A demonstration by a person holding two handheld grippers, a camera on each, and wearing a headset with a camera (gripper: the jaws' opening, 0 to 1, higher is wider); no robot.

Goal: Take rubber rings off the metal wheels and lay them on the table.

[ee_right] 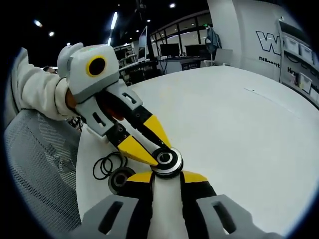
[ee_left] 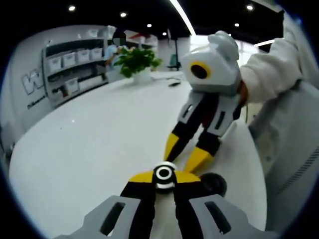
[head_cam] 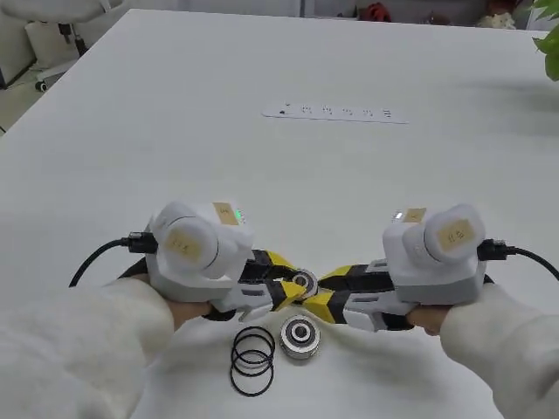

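Note:
A small metal wheel [head_cam: 304, 284] with a dark rim is held just above the table between both grippers. My left gripper [head_cam: 293, 280] comes in from the left and is shut on it; in the left gripper view the wheel [ee_left: 164, 175] sits between my yellow tips [ee_left: 164, 179]. My right gripper [head_cam: 320, 289] meets it from the right, its jaws closed against the wheel [ee_right: 167, 160]. A second metal wheel [head_cam: 300, 337] lies flat on the table below them. Three black rubber rings [head_cam: 252, 354] lie overlapping to its left.
A white power strip [head_cam: 336, 113] lies further back on the white table [head_cam: 262, 166]. A chair [head_cam: 52, 26] stands off the far left corner and a green plant [head_cam: 550, 39] at the far right. My sleeves cover the near edge.

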